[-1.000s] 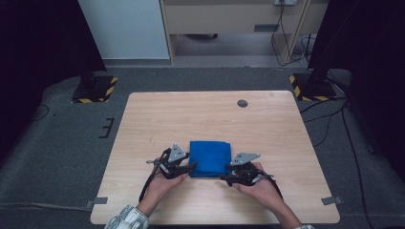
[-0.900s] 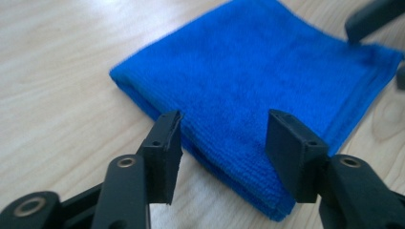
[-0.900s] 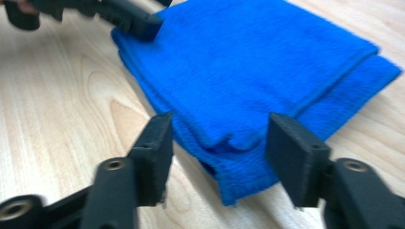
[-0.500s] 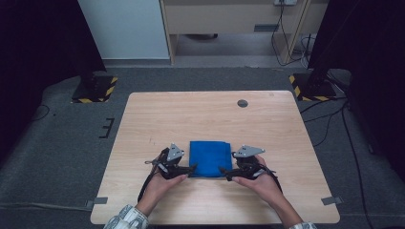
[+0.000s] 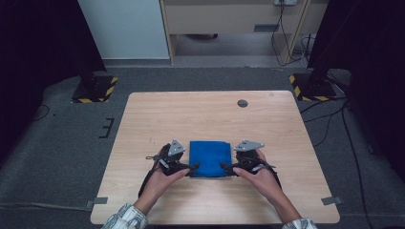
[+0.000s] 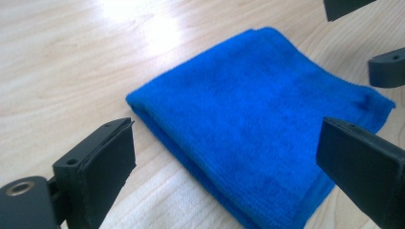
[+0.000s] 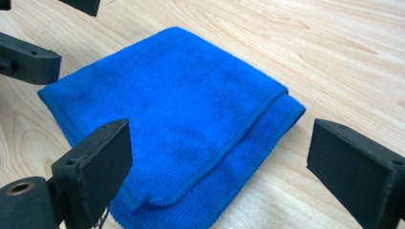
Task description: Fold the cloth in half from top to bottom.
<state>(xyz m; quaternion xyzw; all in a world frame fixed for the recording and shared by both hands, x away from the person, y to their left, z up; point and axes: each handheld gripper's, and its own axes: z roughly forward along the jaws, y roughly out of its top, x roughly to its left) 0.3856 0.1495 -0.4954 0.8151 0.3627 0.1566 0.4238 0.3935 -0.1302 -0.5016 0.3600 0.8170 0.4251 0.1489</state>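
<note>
Surface: a light wooden table (image 5: 210,114), bare grain around the work, with a small dark round grommet (image 5: 242,103) near its far edge.
Left gripper (image 5: 192,168): at the near left corner of the cloth, jaws spread wide after just opening; the cloth lies between and ahead of them, the pads off it, nothing held.
Right gripper (image 5: 224,167): at the near right corner, jaws likewise just opened wide, holding nothing.
Cloth: a folded blue cloth (image 5: 210,158) lies flat in the near middle of the table, between the two grippers, roughly square, its sides running square to the table edges.
Left gripper view: the cloth (image 6: 258,124) shows a thick stacked fold along its near side.
Right gripper view: the cloth (image 7: 176,114) shows a top layer ending short of the lower one, leaving a stepped border at its right edge.
Room: grey carpet, yellow-and-black striped stand feet (image 5: 98,89), a pale cabinet and cables beyond.
</note>
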